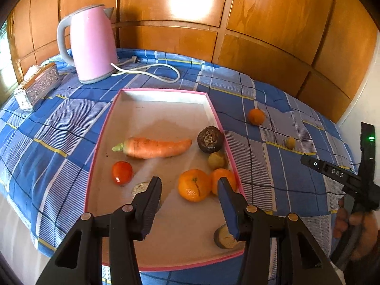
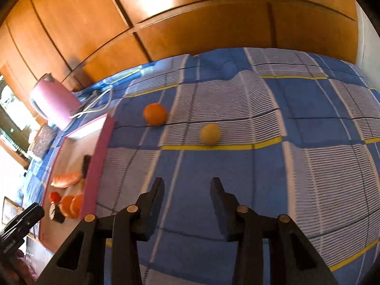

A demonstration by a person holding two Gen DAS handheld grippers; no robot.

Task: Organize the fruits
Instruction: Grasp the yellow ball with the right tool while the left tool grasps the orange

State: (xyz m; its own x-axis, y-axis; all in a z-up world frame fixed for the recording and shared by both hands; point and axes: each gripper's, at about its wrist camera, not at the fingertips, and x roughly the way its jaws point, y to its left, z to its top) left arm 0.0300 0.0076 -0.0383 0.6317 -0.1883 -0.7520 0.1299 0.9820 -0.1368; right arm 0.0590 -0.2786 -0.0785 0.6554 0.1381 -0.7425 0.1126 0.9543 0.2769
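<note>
A pink-rimmed tray (image 1: 163, 97) lies on the blue checked cloth. In it are a carrot (image 1: 154, 147), a red tomato (image 1: 121, 172), two oranges (image 1: 194, 185), a small yellow-green fruit (image 1: 216, 160), a dark round piece (image 1: 210, 139) and a sliced piece (image 1: 224, 237). My left gripper (image 1: 190, 185) is open and empty above the tray's near part. An orange (image 2: 155, 117) and a small yellow fruit (image 2: 210, 134) lie loose on the cloth right of the tray. My right gripper (image 2: 187, 187) is open and empty, above the cloth short of them; it also shows in the left wrist view (image 1: 356, 185).
A pink kettle (image 1: 91, 45) with a white cord (image 1: 152, 70) stands behind the tray. A silver tissue box (image 1: 41, 84) sits at the far left. Wooden panels (image 1: 261, 23) back the table. The tray's edge (image 2: 97, 166) lies left of my right gripper.
</note>
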